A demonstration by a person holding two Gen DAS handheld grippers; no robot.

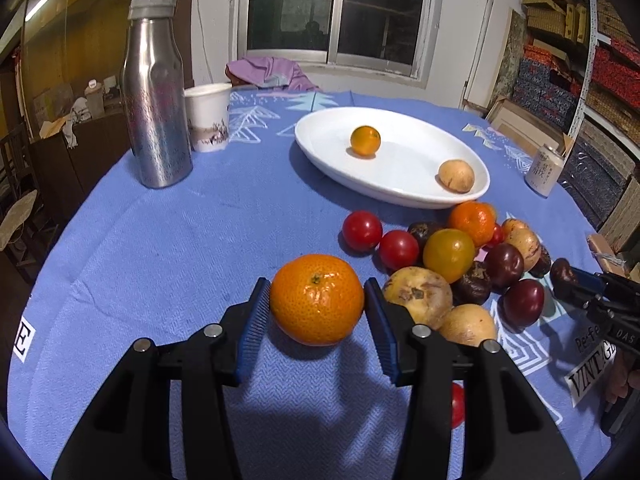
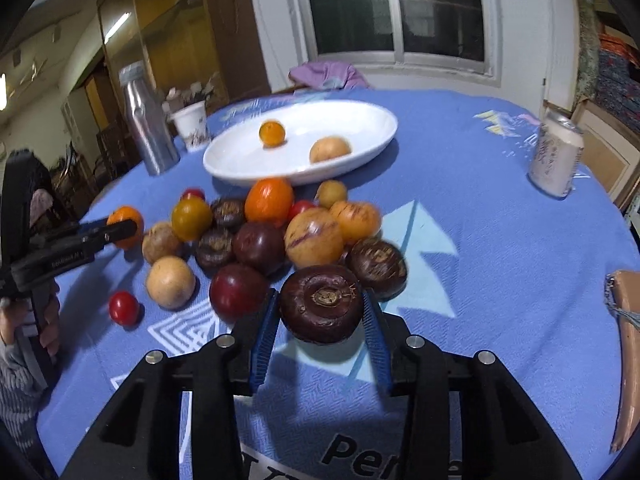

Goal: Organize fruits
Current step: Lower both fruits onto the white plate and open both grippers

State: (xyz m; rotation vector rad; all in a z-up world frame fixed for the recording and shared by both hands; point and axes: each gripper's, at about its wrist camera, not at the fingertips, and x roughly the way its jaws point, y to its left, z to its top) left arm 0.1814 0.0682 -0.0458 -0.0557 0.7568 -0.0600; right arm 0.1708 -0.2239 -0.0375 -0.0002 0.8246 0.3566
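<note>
Left gripper (image 1: pixel 317 300): both blue pads pressed against the sides of a mandarin (image 1: pixel 317 299), which is pinched just above the blue tablecloth (image 1: pixel 200 240) with its shadow beneath. The fruit is slightly flattened; its stem scar faces up and a little toward the camera, so its short axis stands near upright and its wider span runs from pad to pad.

Right gripper (image 2: pixel 322 306): jaws drawn in on a dark purple round fruit (image 2: pixel 322 304), pads against both flanks. Its calyx end faces the camera and upward — the flat face is tilted toward the lens. The fruit sits at the near edge of the fruit pile (image 2: pixel 256 236); whether it is clear of the cloth cannot be told.

White oval dish (image 1: pixel 384 188): beyond the pile, long axis running left-near to right-far in the left view. It holds a small orange fruit (image 1: pixel 365 141) and a tan fruit (image 1: pixel 456 176), well apart.

Obscured or unclear:
- A red tomato (image 1: pixel 457 405) is largely hidden behind the left gripper's finger.
- Printed lettering on the cloth is cut off by the gripper bodies in both views.
- The right view is motion-blurred toward the dish and can (image 2: pixel 556 160); the can's label is unreadable.
- The metal bottle (image 1: pixel 156 92) and paper cup (image 1: pixel 208 116) stand just beside each other — contact is uncertain.
</note>
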